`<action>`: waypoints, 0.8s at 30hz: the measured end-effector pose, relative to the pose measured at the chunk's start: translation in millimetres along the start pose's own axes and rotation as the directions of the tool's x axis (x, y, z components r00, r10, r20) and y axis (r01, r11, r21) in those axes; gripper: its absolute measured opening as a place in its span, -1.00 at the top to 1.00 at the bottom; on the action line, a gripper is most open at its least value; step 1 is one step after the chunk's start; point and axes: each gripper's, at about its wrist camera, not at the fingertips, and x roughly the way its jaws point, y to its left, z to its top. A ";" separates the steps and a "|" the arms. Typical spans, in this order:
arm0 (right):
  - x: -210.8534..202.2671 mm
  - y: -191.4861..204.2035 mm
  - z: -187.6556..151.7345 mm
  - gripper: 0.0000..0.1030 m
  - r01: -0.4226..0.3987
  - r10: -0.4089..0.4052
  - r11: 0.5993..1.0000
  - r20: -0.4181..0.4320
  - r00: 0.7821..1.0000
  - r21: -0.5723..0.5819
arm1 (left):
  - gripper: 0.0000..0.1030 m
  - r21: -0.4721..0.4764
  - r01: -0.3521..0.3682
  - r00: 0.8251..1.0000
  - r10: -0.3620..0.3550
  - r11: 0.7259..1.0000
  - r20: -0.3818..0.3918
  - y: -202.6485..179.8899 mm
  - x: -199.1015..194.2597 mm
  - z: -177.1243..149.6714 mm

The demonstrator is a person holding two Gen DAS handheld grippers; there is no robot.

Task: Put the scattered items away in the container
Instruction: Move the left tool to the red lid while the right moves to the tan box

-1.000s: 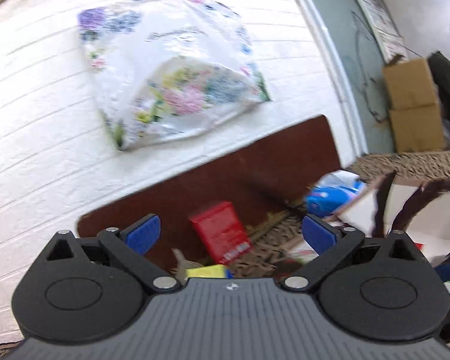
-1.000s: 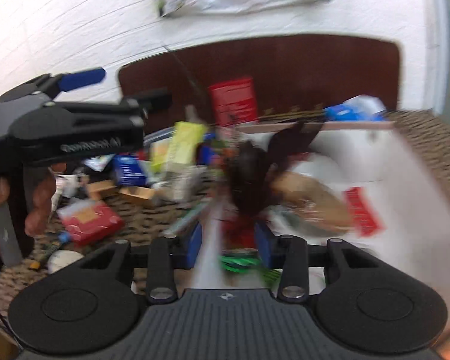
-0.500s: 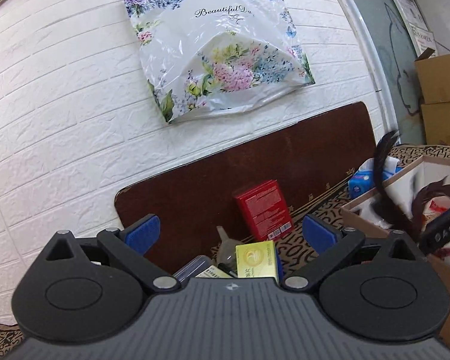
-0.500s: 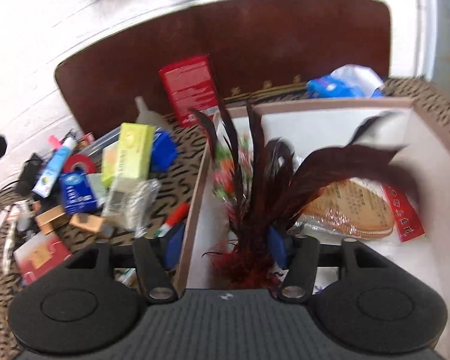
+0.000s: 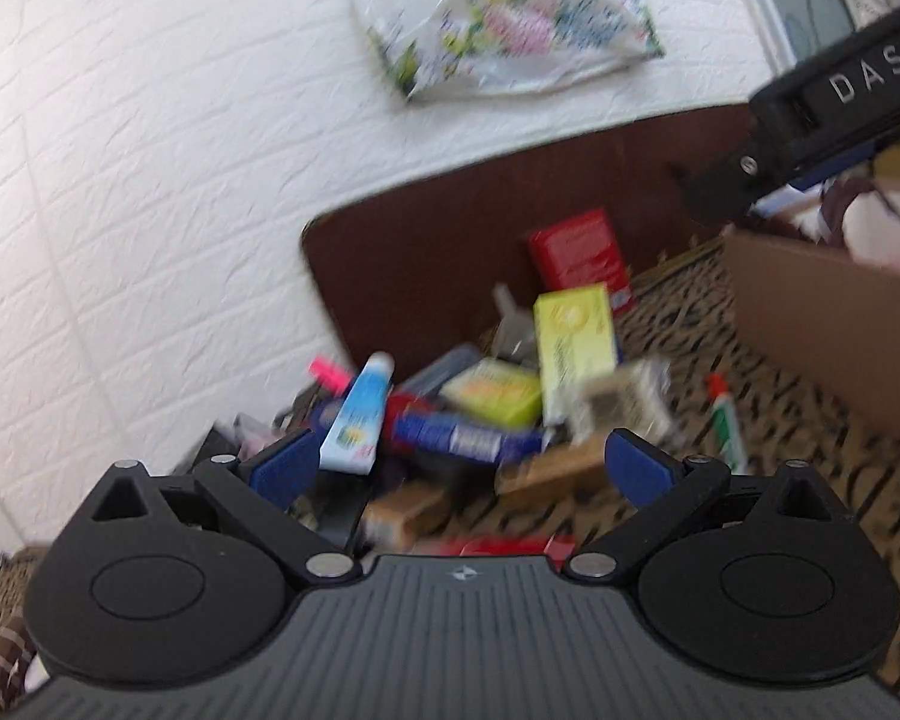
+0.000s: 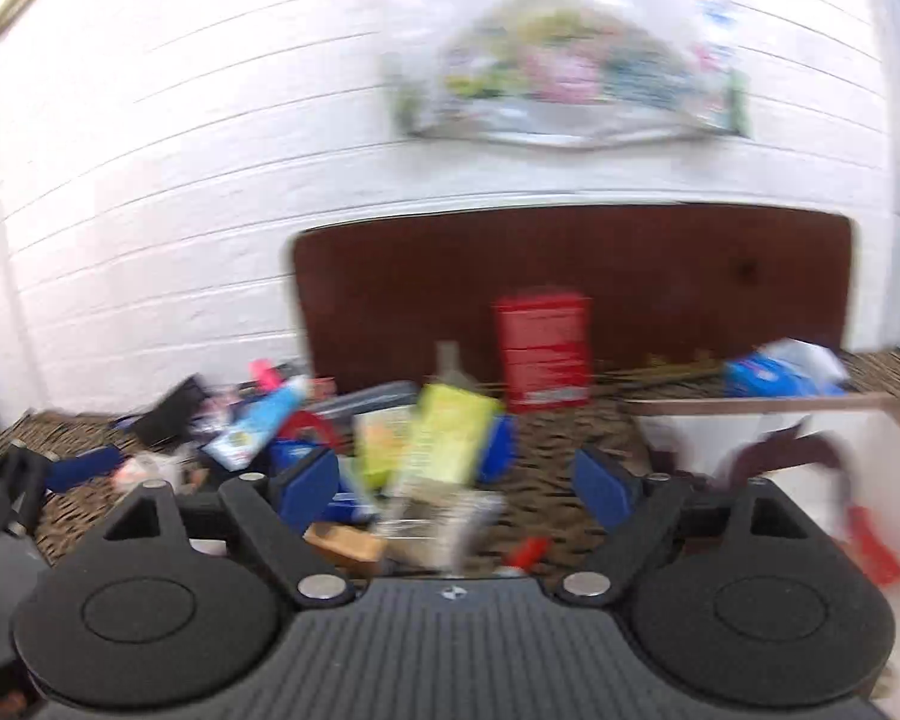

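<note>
Clearly both grippers are empty: the left gripper (image 5: 459, 462) has its blue fingers spread wide apart, and the right gripper (image 6: 456, 483) is likewise spread with nothing between its pads. Using the cardboard container (image 5: 822, 324) as the landmark, the scattered pile (image 5: 480, 414) lies just to its left on the patterned cloth (image 5: 678, 324). Nearest the left gripper sit small brown boxes (image 5: 546, 471); beyond them a white-and-blue tube (image 5: 357, 414) and a tall yellow-green box (image 5: 576, 342), which stands nearer the container. A red-capped marker (image 5: 723, 414) lies alone beside the container's wall. Farthest back, a red box (image 5: 579, 252) leans on the dark wooden board (image 5: 426, 252). Dark feathers (image 6: 792, 450) already show inside the container (image 6: 756, 405).

The step appears to be choosing the next item. Both views are blurred, so steady first, pick something standing free of its neighbours such as the yellow-green box, straddle its narrow sides, and close fully before lifting toward the container.
</note>
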 end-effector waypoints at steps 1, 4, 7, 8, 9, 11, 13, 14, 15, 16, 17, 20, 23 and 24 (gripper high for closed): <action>6.2 12.1 -5.3 -0.69 -0.020 0.020 1.000 -0.002 1.000 -0.022 | -1.00 0.007 -0.012 1.000 0.012 1.000 -0.009 5.5 -0.2 -8.3; 28.7 42.6 -20.0 -0.69 -0.059 0.057 0.994 -0.033 0.998 -0.088 | -1.00 0.105 -0.067 0.998 0.067 0.992 0.005 11.8 -0.8 -30.2; 48.2 61.0 -30.2 -0.69 -0.089 0.080 0.991 -0.095 0.992 -0.096 | -0.98 0.269 -0.064 0.998 0.056 0.961 0.039 14.2 2.5 -47.3; 52.6 64.3 -31.8 -0.69 -0.096 0.086 0.991 -0.103 0.991 -0.093 | -0.98 0.331 -0.043 0.999 0.030 0.943 0.044 15.2 5.1 -52.2; 54.2 68.5 -32.6 -0.69 -0.100 0.091 0.991 -0.107 0.990 -0.087 | -0.97 0.393 -0.022 0.999 0.005 0.919 0.046 15.8 8.4 -56.6; 55.1 71.1 -32.9 -0.69 -0.106 0.098 0.992 -0.107 0.989 -0.073 | -0.91 0.508 0.045 0.998 -0.066 0.860 0.023 17.7 16.2 -63.7; 55.5 70.4 -31.4 -0.69 -0.109 0.102 0.992 -0.103 0.989 -0.062 | -0.86 0.589 0.111 0.991 -0.133 0.801 -0.005 21.7 21.7 -66.4; 55.7 70.2 -31.2 -0.69 -0.110 0.103 0.992 -0.103 0.989 -0.063 | -0.86 0.622 0.146 0.985 -0.172 0.769 -0.019 23.3 22.9 -67.3; 57.1 70.3 -31.0 -0.70 -0.109 0.102 0.992 -0.102 0.990 -0.066 | -0.86 0.653 0.161 0.981 -0.193 0.740 -0.023 24.2 24.5 -67.1; 58.9 71.1 -31.5 -0.71 -0.106 0.099 0.992 -0.099 0.990 -0.071 | -0.87 0.679 0.166 0.978 -0.205 0.715 -0.023 24.4 26.2 -65.9; 58.8 70.3 -31.4 -0.72 -0.103 0.096 0.992 -0.094 0.991 -0.073 | -0.87 0.700 0.176 0.975 -0.219 0.692 -0.029 23.5 29.1 -64.1; 69.2 64.2 -33.3 -0.75 -0.085 0.078 0.994 -0.110 0.991 -0.061 | -0.86 0.716 0.201 0.970 -0.237 0.669 -0.050 17.2 40.9 -55.8; 82.9 60.1 -38.8 -0.74 -0.070 0.061 0.995 -0.130 0.990 -0.072 | -0.60 0.674 0.223 0.970 -0.227 0.705 -0.084 10.2 55.9 -46.6; 88.9 59.8 -41.3 -0.72 -0.069 0.057 0.994 -0.140 0.989 -0.086 | -0.40 0.658 0.236 0.969 -0.226 0.715 -0.102 7.6 60.2 -44.7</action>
